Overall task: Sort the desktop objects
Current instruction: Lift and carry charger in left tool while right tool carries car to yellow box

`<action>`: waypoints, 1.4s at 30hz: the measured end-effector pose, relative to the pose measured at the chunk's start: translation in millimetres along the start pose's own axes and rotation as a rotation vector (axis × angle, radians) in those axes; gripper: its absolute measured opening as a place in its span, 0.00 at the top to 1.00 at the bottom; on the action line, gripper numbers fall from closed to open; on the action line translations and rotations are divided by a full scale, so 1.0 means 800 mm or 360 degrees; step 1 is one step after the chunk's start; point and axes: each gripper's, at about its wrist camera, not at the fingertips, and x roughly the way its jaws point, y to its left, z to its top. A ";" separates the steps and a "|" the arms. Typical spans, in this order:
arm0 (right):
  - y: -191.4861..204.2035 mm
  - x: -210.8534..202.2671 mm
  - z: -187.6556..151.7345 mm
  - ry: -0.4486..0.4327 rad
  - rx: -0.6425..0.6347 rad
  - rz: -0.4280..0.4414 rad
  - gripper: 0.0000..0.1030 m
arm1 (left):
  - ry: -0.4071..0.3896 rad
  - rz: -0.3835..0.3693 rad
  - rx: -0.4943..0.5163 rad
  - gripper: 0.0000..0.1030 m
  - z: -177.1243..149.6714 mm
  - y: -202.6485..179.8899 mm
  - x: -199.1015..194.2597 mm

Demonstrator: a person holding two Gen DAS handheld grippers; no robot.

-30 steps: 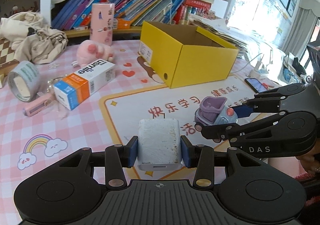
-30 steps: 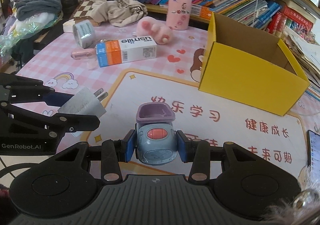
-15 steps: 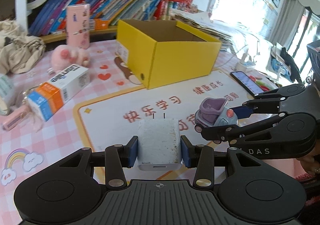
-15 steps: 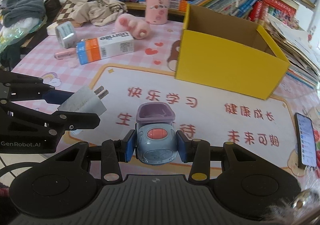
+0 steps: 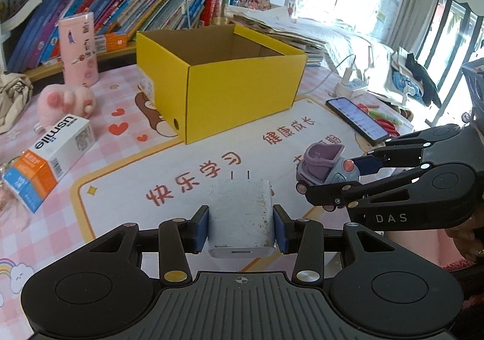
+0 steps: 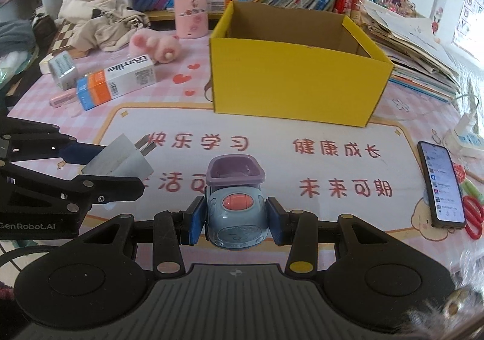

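My left gripper [image 5: 241, 229] is shut on a white plug charger [image 5: 240, 212], prongs pointing ahead, held above the printed desk mat. My right gripper [image 6: 235, 220] is shut on a small blue toy truck with a purple bucket [image 6: 234, 203]. Each gripper shows in the other's view: the right one with the toy truck [image 5: 325, 166] at the right, the left one with the charger [image 6: 119, 161] at the left. An open yellow cardboard box [image 5: 220, 79] [image 6: 296, 67] stands ahead of both, its inside bare as far as I see.
On the pink checked cloth lie a white usmile carton [image 6: 118, 81], a pink plush [image 6: 155, 44], a tape roll [image 6: 62, 69] and a pink tin [image 6: 190, 7]. A phone [image 6: 440, 184] and red scissors [image 6: 473, 216] lie at the right. Books line the shelf behind.
Both grippers have moved toward the yellow box, still holding the charger and the toy truck. The box looks nearer and more centred; the carton and plush have slid leftward in view.
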 end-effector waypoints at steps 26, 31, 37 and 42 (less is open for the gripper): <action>-0.082 -0.001 0.090 -0.0320 -0.0147 0.0143 0.61 | -0.0237 0.0132 0.0066 0.59 0.110 -0.033 0.033; -0.107 -0.006 0.126 -0.0451 -0.0200 0.0169 0.61 | -0.0333 0.0179 0.0084 0.60 0.147 -0.037 0.037; -0.138 0.002 0.174 -0.0565 -0.0253 0.0222 0.61 | -0.0416 0.0242 0.0094 0.60 0.189 -0.040 0.048; -0.157 0.030 0.201 -0.0553 -0.0291 0.0272 0.61 | -0.0392 0.0301 0.0070 0.59 0.211 -0.034 0.075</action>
